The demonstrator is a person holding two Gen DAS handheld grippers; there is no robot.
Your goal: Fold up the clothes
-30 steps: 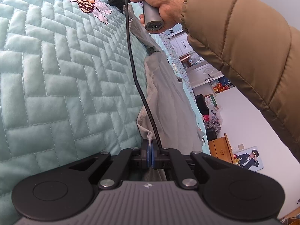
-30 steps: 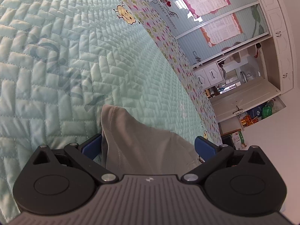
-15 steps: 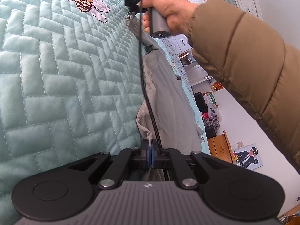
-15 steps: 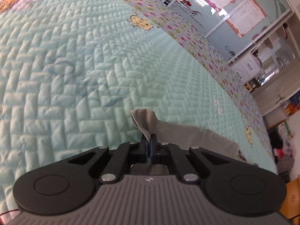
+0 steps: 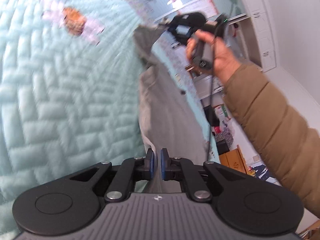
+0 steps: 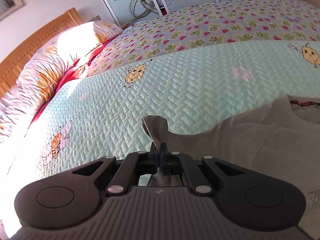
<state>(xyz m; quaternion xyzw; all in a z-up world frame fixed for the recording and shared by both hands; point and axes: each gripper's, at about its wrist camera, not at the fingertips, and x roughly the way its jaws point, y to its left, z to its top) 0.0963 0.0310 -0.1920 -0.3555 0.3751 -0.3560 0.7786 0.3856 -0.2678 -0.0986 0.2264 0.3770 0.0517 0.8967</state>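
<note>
L gripper (image 5: 157, 164): pads nearly together, pinching one edge of the grey shirt (image 5: 160, 100). From there the cloth runs away in a strip over the quilt (image 5: 60, 100) to the R gripper (image 5: 160, 25) at the far end. R pads are pressed tight on a small tuft of shirt corner.

Step, as I judge it: both ends pinched, lift & carry over for a fold. To do it well:
- keep both grips firm.
- hold the edge taut betw. grippers w/o yanking, both at like height so it stays straight.
- lay the R corner on the matching edge before letting go.
- no jerks, since the R tuft is thin & could slip.

Views:
- L cam (blurred) gives the whole span of cloth, plus the R hand (image 5: 212, 54) on its handle, cable (image 5: 211, 104) & tan sleeve (image 5: 270, 120). R cam has none of that.
- R cam (sharp) gives the pinch close up and the rest of the shirt spreading right over the quilt, w/ red lettering (image 6: 304, 103). Farther off are the pillow (image 6: 50, 64) & headboard (image 6: 30, 46), both absent from L cam.
</note>
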